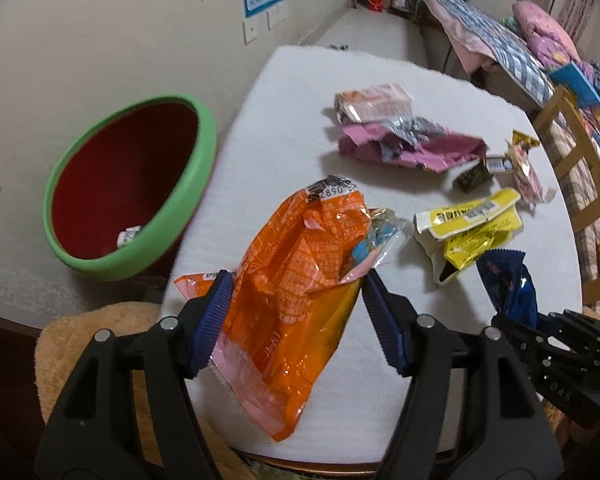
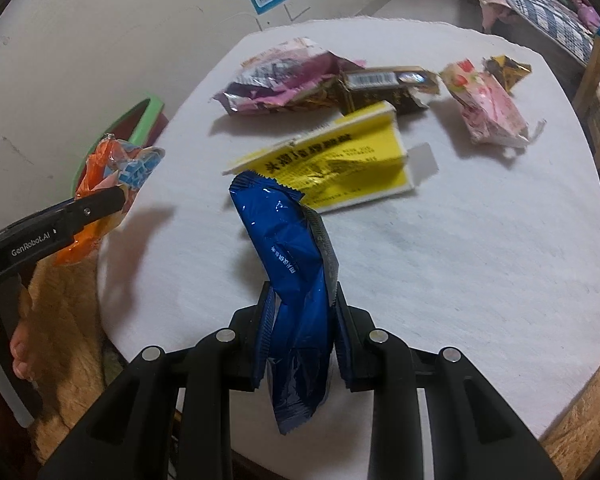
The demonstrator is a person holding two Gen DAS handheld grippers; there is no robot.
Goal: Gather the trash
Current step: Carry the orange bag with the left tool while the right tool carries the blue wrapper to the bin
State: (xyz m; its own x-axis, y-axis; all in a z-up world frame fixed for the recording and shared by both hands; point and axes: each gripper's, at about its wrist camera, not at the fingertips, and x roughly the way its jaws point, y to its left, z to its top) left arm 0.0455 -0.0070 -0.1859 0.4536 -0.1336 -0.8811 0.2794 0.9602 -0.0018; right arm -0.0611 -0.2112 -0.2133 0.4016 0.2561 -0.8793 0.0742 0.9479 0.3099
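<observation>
Carrying trash binward — left gripper point(image 1: 295, 312) fingers clamp orange snack bag point(image 1: 295, 280) above bench point(image 1: 267, 128) edge; right gripper point(image 2: 300, 328) fingers pinch blue wrapper point(image 2: 287, 264). Next, likely: swing over green-rimmed bin point(image 1: 171, 216), release — other wrappers remain on bench.

"GenRobot.AI" on left tool point(image 2: 99, 200)

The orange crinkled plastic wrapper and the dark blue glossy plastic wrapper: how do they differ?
The orange crinkled plastic wrapper is wide and puffy; the dark blue glossy plastic wrapper is narrow and twisted. The orange one is in the left hand-held gripper, the blue in the right hand-held gripper. Both are lifted above the white table.
</observation>
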